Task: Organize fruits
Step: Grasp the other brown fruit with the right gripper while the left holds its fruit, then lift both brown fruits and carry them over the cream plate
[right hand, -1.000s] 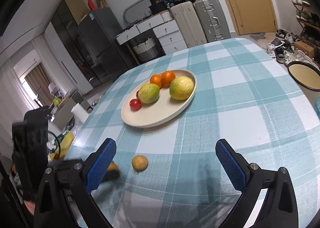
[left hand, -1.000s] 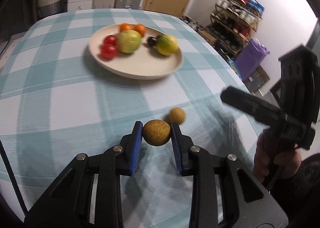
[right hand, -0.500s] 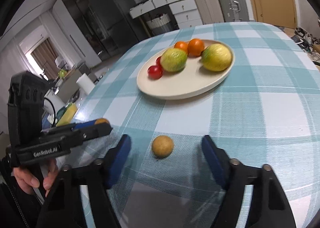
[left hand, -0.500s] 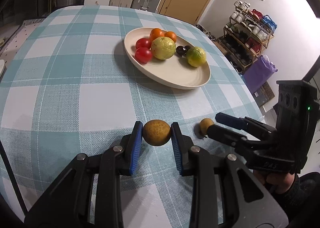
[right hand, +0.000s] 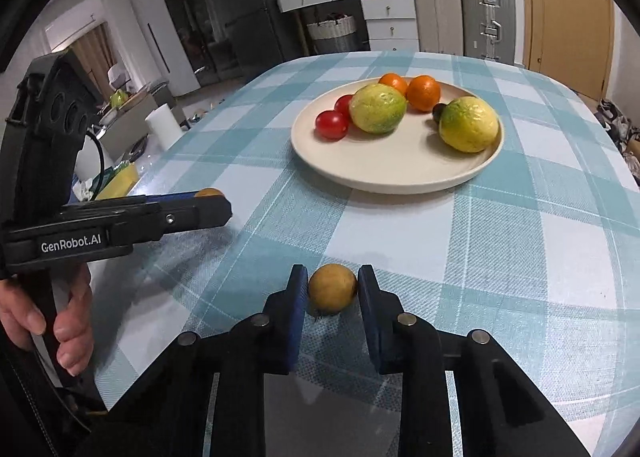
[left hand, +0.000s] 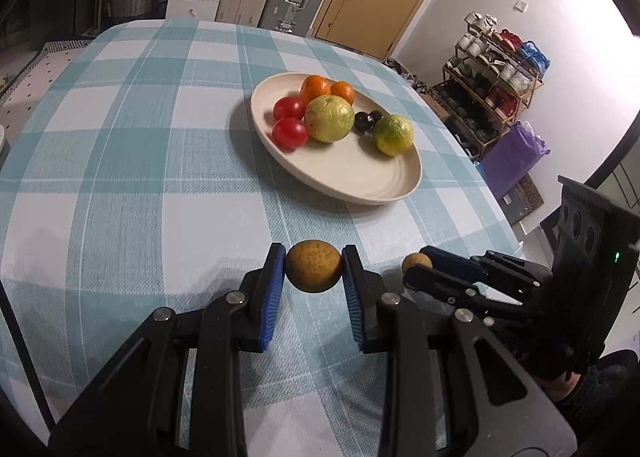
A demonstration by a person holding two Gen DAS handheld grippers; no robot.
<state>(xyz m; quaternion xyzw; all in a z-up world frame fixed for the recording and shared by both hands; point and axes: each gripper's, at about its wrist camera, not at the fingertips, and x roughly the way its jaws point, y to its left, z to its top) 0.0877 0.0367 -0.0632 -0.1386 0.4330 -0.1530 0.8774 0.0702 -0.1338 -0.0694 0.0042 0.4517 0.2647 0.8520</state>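
Observation:
My left gripper [left hand: 313, 267] is shut on a brown speckled round fruit [left hand: 313, 265] and holds it above the checked tablecloth. My right gripper [right hand: 332, 289] has its blue pads against both sides of a smaller brown round fruit [right hand: 332, 288] that rests on the cloth. That fruit also shows in the left wrist view [left hand: 414, 261], by the right gripper's fingers [left hand: 448, 263]. A cream plate [left hand: 360, 173] beyond holds two red tomatoes [left hand: 289, 131], two oranges [left hand: 316, 88], two yellow-green citrus fruits [left hand: 329, 119] and dark plums [left hand: 365, 121]. The plate shows in the right wrist view too [right hand: 384, 165].
The table edge [left hand: 500, 209] runs close on the right of the left wrist view, with a shoe rack [left hand: 496, 69] and purple bag [left hand: 514, 153] beyond. In the right wrist view the left gripper's body [right hand: 120, 225] and the hand [right hand: 52, 321] are at the left.
My right gripper moved in around the small brown fruit and closed from wide open to touching it. My left gripper kept its hold on the speckled fruit and drifted nearer the plate.

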